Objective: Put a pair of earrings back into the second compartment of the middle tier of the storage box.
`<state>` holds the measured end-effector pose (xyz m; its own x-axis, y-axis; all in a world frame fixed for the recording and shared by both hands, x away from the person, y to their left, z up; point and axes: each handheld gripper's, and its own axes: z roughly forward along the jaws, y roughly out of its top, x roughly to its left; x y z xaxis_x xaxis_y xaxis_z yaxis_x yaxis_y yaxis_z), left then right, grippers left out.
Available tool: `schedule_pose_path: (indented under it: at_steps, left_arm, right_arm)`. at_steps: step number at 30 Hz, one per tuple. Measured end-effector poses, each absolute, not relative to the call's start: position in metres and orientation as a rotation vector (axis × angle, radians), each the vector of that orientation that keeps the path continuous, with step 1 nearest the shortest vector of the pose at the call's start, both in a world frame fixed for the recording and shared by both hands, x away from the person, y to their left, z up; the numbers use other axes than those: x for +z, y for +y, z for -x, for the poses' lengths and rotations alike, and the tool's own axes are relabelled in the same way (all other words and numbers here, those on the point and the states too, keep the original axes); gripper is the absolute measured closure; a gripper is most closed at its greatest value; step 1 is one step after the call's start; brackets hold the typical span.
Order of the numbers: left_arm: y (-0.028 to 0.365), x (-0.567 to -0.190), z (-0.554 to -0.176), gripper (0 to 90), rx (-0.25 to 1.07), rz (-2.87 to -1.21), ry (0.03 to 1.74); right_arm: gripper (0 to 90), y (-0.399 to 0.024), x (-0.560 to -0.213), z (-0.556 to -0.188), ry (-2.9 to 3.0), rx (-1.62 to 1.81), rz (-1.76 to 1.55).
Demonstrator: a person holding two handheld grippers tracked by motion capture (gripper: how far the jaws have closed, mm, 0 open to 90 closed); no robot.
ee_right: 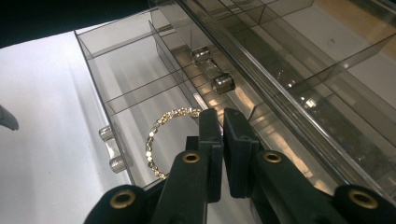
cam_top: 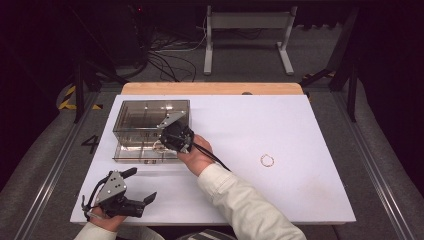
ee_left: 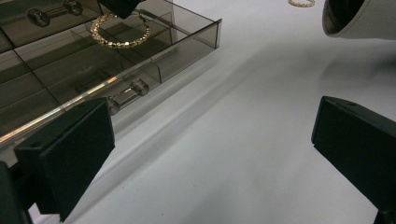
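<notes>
A smoky clear organiser box (cam_top: 131, 116) stands at the table's back left, its lower drawer (cam_top: 129, 154) pulled out toward me. A gold beaded bracelet (ee_right: 153, 135) hangs into a drawer compartment (ee_right: 135, 93), its top edge pinched at the tips of my right gripper (ee_right: 222, 113), which is shut on it. That bracelet (ee_left: 122, 43) and the right gripper's tip (ee_left: 120, 5) also appear in the left gripper view. My left gripper (cam_top: 141, 184) rests near the front left edge, open and holding nothing, its pads (ee_left: 74, 154) wide apart over bare white tabletop.
A second gold bracelet (cam_top: 267, 160) lies alone on the white board's right half. The drawer's clear knob handle (ee_left: 126, 95) points toward my left gripper. A cream sleeve (cam_top: 240, 200) crosses the table's middle. Bare wood strip (cam_top: 212, 88) at the back.
</notes>
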<state>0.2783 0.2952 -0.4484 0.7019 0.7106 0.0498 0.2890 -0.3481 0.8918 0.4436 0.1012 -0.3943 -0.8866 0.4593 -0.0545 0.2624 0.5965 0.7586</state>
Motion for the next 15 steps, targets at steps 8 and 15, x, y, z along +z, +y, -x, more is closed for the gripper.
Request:
schedule_pose_path:
  at_steps: [8, 15]
  left_arm:
    - [0.295, -0.448, -0.278, 0.2, 0.541, -1.933, 0.771]
    - [0.294, -0.449, -0.278, 0.2, 0.530, -1.947, 0.761]
  right_arm:
    - [87.1, 0.107, -0.399, -0.443, 2.580, 1.166, -0.592]
    - [87.1, 0.114, -0.405, -0.443, 2.581, 1.161, -0.598]
